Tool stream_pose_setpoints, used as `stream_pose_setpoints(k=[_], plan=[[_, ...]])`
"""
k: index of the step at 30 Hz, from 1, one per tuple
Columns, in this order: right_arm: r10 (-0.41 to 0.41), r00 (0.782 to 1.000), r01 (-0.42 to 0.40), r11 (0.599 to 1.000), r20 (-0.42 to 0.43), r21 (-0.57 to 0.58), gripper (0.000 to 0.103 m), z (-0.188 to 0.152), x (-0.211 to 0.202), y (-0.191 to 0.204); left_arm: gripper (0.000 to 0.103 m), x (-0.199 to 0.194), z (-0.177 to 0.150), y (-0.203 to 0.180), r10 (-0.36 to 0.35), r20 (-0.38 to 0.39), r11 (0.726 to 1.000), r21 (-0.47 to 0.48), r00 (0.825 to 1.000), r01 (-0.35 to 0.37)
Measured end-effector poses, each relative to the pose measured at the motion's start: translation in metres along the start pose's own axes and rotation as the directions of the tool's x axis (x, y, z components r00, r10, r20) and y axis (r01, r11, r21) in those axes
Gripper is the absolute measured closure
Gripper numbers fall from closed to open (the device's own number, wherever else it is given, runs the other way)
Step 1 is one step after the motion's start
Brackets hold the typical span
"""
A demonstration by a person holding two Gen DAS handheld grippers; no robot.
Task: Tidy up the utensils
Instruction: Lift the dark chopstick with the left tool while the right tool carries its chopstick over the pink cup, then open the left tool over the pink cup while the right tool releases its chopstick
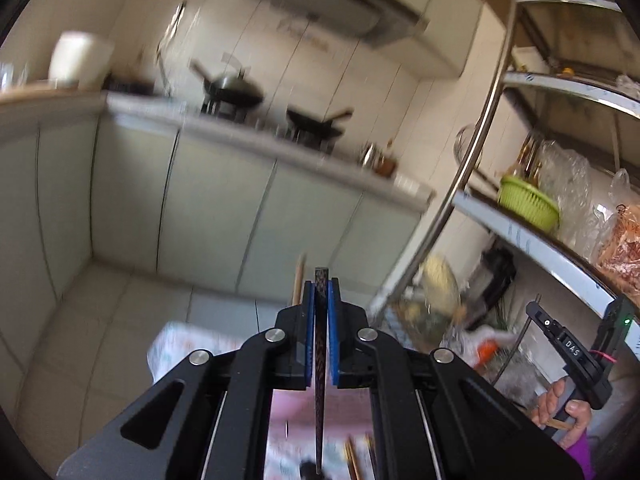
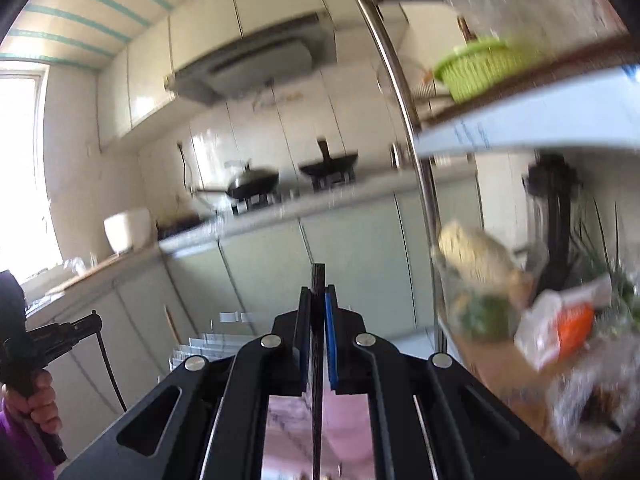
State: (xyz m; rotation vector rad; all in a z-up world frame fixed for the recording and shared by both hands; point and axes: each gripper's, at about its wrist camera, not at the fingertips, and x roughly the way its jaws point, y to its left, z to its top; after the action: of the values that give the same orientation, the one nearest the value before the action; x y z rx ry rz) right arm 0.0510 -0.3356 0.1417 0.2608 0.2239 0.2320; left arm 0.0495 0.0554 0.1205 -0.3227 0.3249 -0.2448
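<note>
Left hand-held gripper (image 1: 321,286) is clamped on a dark patterned chopstick (image 1: 320,368), blue pads (image 1: 308,332) pinching it from both sides, tip poking just past the fingertips, rest running back under the body. A lighter wooden stick (image 1: 298,280) stands just beside the left pad; cannot tell if it is gripped too. Right hand-held gripper (image 2: 319,294) is likewise closed on a second dark chopstick (image 2: 318,360), pads tight against it. Both grippers are raised and aimed across the kitchen, not down at any surface. In the left wrist view more utensils (image 1: 352,458) show blurred at the bottom edge over a pink cloth (image 1: 294,408), and the person's right hand (image 1: 564,410) on its handle is off to the right. Beyond: stove with wok (image 2: 253,184), metal rack (image 2: 404,92) with green basket (image 2: 478,66). No holder or tray for the utensils visible.

Judged risks: both frames are smeared by motion, so a fast swing could let a thin stick pivot or slide out of the pads. The long free ends could also hit the rack post or each other. The wooden stick by the left pad may drop if loose
</note>
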Motion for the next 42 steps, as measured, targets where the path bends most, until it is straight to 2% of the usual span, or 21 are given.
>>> stream_pose_setpoints(k=[6,11,14,17,24,28,34,40,42], plan=[[-0.022,0.997,0.024,0.999,0.072,-0.026,0.097,0.022,0.027,0.002,0.098,0.024,0.021,-0.026,0.046,0.125,0.993,0.099,0.991,-0.059],[-0.048,0.996,0.050,0.998,0.073,-0.024,0.097,0.017,0.046,-0.005,0.098,0.054,0.014,-0.021,0.089,0.154,0.991,0.085,0.984,-0.103],[-0.065,0.997,0.065,0.998,0.050,-0.003,0.097,0.005,0.055,-0.012,0.098,0.072,0.001,-0.007,0.106,0.124,0.992,0.051,0.987,-0.113],[-0.082,0.997,0.082,0.996,0.000,0.020,0.097,-0.008,0.067,-0.023,0.098,0.085,-0.012,0.007,0.121,0.063,0.992,0.027,0.991,-0.123],[-0.053,0.989,0.062,0.996,-0.140,0.059,0.097,-0.037,0.086,-0.036,0.098,0.108,-0.045,0.030,0.100,-0.097,0.993,-0.046,0.990,-0.105],[-0.041,0.977,0.058,0.995,-0.207,0.078,0.097,-0.047,0.096,-0.042,0.098,0.111,-0.050,0.034,0.101,-0.123,0.993,-0.054,0.987,-0.108],[-0.046,0.966,0.064,0.996,-0.256,0.063,0.097,-0.039,0.105,-0.041,0.098,0.113,-0.034,0.027,0.089,-0.131,0.996,-0.016,0.987,-0.092],[-0.049,0.944,0.068,0.997,-0.327,0.047,0.097,-0.057,0.117,-0.038,0.098,0.126,-0.048,0.025,0.082,-0.177,0.997,0.000,0.981,-0.083],[-0.047,0.942,0.064,0.997,-0.331,0.038,0.096,-0.062,0.117,-0.037,0.097,0.128,-0.052,0.022,0.087,-0.187,0.996,0.015,0.979,-0.086]])
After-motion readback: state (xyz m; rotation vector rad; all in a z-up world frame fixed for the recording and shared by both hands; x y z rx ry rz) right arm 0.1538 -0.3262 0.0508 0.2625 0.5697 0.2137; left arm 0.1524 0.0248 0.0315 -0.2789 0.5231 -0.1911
